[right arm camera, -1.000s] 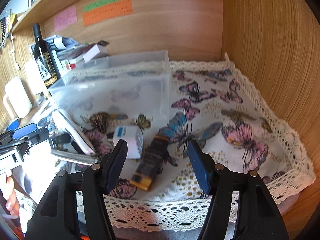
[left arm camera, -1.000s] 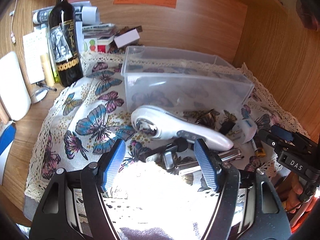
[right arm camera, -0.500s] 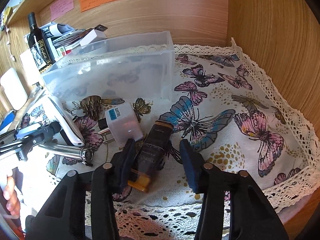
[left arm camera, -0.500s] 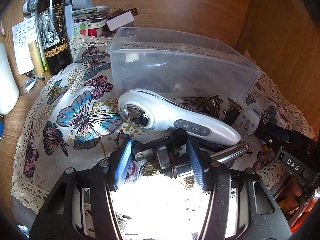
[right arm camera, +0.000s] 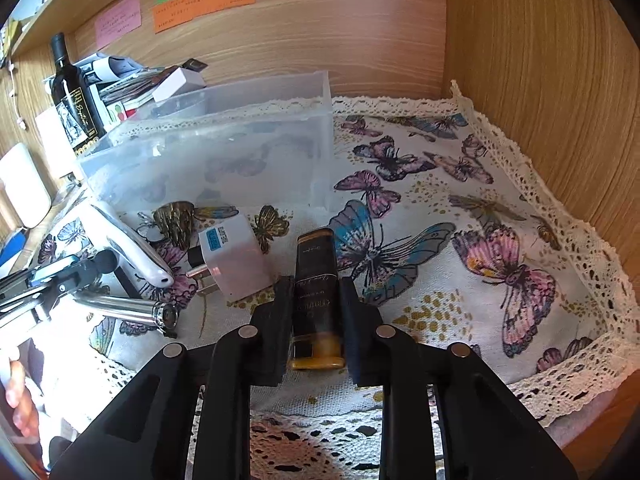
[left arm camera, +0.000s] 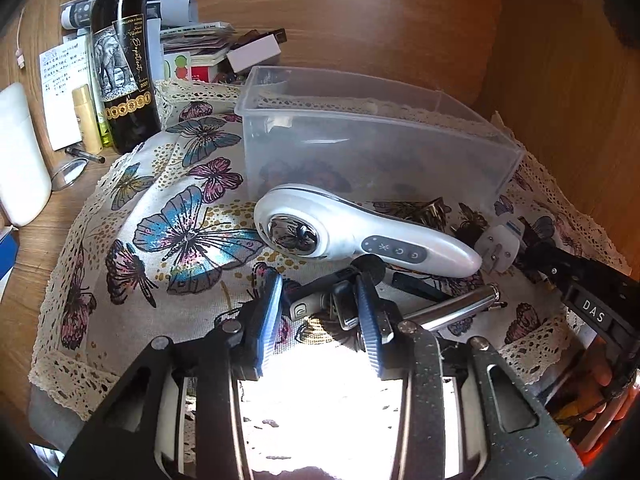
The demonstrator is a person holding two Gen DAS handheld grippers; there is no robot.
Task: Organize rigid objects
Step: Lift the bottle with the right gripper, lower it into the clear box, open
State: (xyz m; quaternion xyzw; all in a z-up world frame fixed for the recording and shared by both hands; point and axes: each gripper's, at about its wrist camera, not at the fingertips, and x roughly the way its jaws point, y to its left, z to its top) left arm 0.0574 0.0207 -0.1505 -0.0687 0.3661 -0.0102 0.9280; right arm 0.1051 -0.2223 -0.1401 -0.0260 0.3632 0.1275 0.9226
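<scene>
A clear plastic bin (left arm camera: 496, 152) (right arm camera: 320, 92) stands on the butterfly cloth (left arm camera: 180, 208). In front of it lie a white handheld device (left arm camera: 360, 232), a white plug adapter (right arm camera: 236, 256), a silver pen (left arm camera: 456, 308) and a brass clip (right arm camera: 176, 216). My left gripper (left arm camera: 318, 300) has closed on a small black and silver key fob (left arm camera: 324, 304). My right gripper (right arm camera: 314, 300) is shut on a dark bottle with an amber base (right arm camera: 316, 296) that lies on the cloth.
A wine bottle (left arm camera: 120, 52), papers, boxes (left arm camera: 252, 52) and a white container (left arm camera: 20, 160) crowd the left back. Wooden walls (right arm camera: 540, 80) close the back and right. The cloth right of the bin (right arm camera: 480, 208) is bare.
Both grippers moved forward and down and closed: the left around the key fob, the right around the dark bottle, which now points straight along the fingers.
</scene>
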